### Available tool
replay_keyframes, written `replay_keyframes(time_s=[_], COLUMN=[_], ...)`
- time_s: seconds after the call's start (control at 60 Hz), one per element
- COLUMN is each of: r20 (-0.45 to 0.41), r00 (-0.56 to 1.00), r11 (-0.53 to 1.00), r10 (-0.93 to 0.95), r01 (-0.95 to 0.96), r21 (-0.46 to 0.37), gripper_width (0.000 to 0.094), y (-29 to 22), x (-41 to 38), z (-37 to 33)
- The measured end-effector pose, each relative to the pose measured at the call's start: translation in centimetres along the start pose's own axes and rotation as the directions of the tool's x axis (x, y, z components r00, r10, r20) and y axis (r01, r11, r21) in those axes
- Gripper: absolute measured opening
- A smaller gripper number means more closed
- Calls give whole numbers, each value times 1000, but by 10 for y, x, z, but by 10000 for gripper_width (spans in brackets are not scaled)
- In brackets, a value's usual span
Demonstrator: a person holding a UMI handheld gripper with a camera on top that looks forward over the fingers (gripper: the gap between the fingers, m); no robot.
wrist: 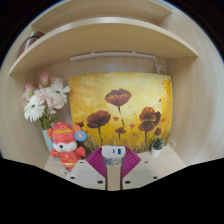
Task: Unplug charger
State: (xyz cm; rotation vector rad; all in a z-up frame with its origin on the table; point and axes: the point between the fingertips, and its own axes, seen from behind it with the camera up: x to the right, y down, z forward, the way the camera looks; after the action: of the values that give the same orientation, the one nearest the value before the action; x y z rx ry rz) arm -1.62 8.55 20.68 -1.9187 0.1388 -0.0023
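Charger, a small white boxy plastic block with a darker face (113, 152), sits dead ahead of your gripper (111, 165), right at the fingertips and roughly centred on the gap between the two magenta pads (97, 164). Whether the pads already press its sides you cannot tell from this view; the fingers stand slightly apart, angled toward each other, with the block at or just past their tips. Its long axis appears to run across the fingers, side to side. What it is plugged into is hidden behind the fingers, so the pull direction is a judgement: most likely straight back along your approach.

Surface: pale beige shelf top (170, 165), flat, inside a light wooden alcove with a curved upper shelf (100, 30).

Surroundings: a wide painting of dark red poppies on a yellow ground (122, 105) stands against the back wall just beyond the charger. To the left, an orange and red plush toy figure (65, 143) sits near the fingers, with a bunch of white and pink artificial flowers (45, 100) behind it. A small potted green plant (157, 146) stands to the right. Keep the withdrawal clear of the toy.
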Motion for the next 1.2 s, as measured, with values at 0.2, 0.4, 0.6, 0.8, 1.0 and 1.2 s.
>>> replay_keyframes(time_s=[0.2,0.4,0.6,0.8,1.0,1.2], r20=[-25,7,-23,-46,13,58], r00=[999,999,999,996,1000,998], r11=[961,923,918,956,992,998], r10=[21,-32,-37,-73,-28,-18], r01=[-27,32,25,56,29,21], r21=[-277,-383,-396,-288,-121,-53], gripper_width=[156,215,432,794,809,813], y=[140,194,207,149,55,39], x=[44,39,43,38,-6,-47], z=[13,16,21,-4,-93,-191])
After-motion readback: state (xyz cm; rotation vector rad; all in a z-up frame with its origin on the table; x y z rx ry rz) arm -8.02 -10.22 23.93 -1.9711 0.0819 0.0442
